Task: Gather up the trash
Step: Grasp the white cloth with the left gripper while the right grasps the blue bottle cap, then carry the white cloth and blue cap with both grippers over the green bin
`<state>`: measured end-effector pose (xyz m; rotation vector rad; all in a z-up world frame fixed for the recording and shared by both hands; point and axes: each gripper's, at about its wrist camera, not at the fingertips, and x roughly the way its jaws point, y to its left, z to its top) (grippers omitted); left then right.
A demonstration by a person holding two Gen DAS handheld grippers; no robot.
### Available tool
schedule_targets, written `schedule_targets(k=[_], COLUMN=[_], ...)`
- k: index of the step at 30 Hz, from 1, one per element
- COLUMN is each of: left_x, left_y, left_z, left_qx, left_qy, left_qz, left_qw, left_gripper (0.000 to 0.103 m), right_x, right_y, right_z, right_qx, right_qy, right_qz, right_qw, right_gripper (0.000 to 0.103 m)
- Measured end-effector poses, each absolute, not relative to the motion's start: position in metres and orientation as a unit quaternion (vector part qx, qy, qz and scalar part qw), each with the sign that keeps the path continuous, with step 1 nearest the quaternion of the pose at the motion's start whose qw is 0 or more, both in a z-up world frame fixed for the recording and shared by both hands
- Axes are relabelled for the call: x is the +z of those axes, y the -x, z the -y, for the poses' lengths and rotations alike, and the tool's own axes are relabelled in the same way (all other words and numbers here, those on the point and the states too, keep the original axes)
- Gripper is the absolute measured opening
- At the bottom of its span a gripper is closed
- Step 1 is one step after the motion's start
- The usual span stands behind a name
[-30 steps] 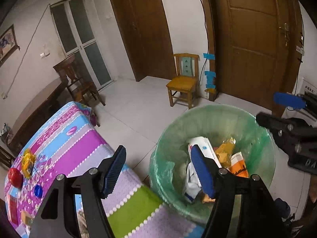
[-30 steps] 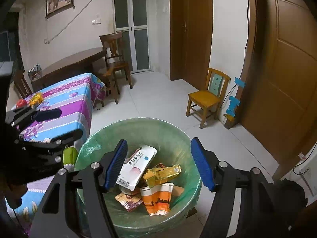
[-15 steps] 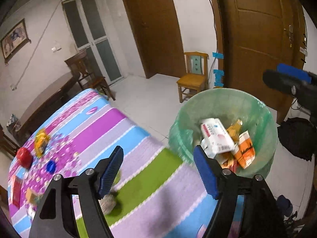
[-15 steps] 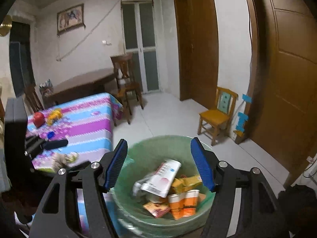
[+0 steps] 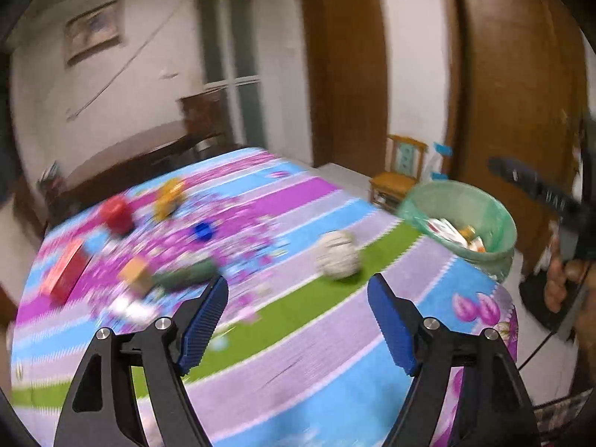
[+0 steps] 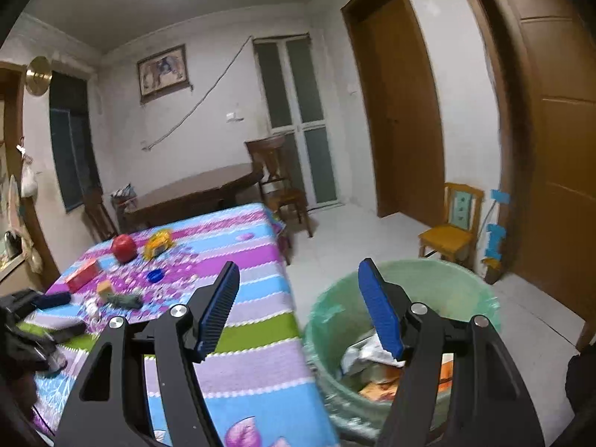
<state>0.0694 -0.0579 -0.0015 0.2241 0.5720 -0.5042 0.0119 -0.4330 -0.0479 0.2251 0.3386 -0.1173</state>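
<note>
Lying ahead and slightly right of the wide-open, empty left gripper (image 5: 298, 320), the crumpled paper ball (image 5: 338, 255) sits on the tablecloth (image 5: 316, 365) nearer it than the open right gripper (image 6: 298, 307) over the bin (image 6: 480, 294)

Readable text: nothing is coming through clearly in either view.
Right gripper (image 5: 536, 190): pale lettering is showing along its black arm in the left wrist view, too smeared to make out.
Packets in the bin (image 6: 376, 354): white and orange wrappers are lying inside the green-lined bin (image 6: 428, 275), their print too small and blurred to read.
Red box (image 6: 82, 270): it is sitting on the striped tablecloth (image 6: 253, 368), no legible label showing.
Framed picture (image 6: 162, 71): it is hanging on the far wall, no caption readable.
</note>
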Motion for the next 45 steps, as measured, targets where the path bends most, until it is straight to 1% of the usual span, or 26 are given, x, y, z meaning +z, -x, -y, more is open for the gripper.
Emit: schedule_targets(k=[5,10,14,17,21,26,29,32,33,34,35,37,38,41,45], left_x=[-0.004,-0.017,-0.032,-0.045,-0.059,-0.073,-0.079,-0.082,-0.082,-0.082,-0.083,-0.083,-0.083,-0.082,-0.071], left_y=[-0.059,-0.05,-0.04,-0.041,-0.063,-0.087,-0.092,-0.094,-0.094,-0.095,-0.094,-0.095,-0.095,-0.093,-0.085], left_z=[-0.022,-0.081,-0.102,-0.111,-0.105,-0.096,-0.092,-0.09,-0.091,-0.091,-0.091,-0.093,-0.096,-0.104,-0.113], left_qx=[-0.193,-0.181,-0.192,-0.189,-0.177,-0.175,-0.17,-0.17,-0.17,-0.169,-0.165,-0.158,-0.162,-0.166,-0.175], left_qy=[-0.083,-0.055,-0.069,-0.068,-0.053,-0.025,-0.026,-0.025,-0.023,-0.021,-0.023,-0.025,-0.018,0.002,0.021], left_qz=[-0.296,-0.327,-0.332,-0.345,-0.372,-0.41,-0.416,-0.413,-0.413,-0.413,-0.412,-0.409,-0.409,-0.409,-0.394], left_qw=[0.932,0.926,0.921,0.917,0.91,0.895,0.893,0.894,0.894,0.895,0.896,0.898,0.898,0.897,0.902], left_gripper=[0.078,0.078,0.078,0.078,0.078,0.061,0.06,0.06,0.06,0.058,0.049,0.039,0.037,0.035,0.034], right_x=[-0.054,-0.056,-0.06,-0.063,-0.071,-0.094,-0.107,-0.114,-0.114,-0.115,-0.115,-0.114,-0.112,-0.103,-0.072], right_y=[-0.031,-0.054,-0.085,-0.115,-0.195,-0.275,-0.302,-0.319,-0.321,-0.323,-0.323,-0.322,-0.319,-0.307,-0.269], right_z=[0.398,0.342,0.295,0.275,0.247,0.223,0.21,0.204,0.204,0.202,0.202,0.203,0.204,0.204,0.21], right_qx=[-0.008,0.075,0.133,0.157,0.181,0.155,0.154,0.13,0.129,0.125,0.123,0.128,0.128,0.132,0.151], right_qy=[-0.097,-0.065,-0.03,-0.027,-0.044,-0.033,-0.019,-0.001,0.002,0.007,0.011,0.009,0.01,0.006,-0.005], right_qz=[-0.192,-0.221,-0.256,-0.288,-0.355,-0.405,-0.432,-0.436,-0.435,-0.434,-0.433,-0.433,-0.43,-0.409,-0.365], right_qw=[0.977,0.97,0.957,0.944,0.916,0.9,0.889,0.891,0.891,0.892,0.893,0.892,0.894,0.903,0.919], right_gripper=[0.064,0.064,0.064,0.064,0.064,0.064,0.064,0.057,0.055,0.052,0.038,0.039,0.039,0.038,0.038])
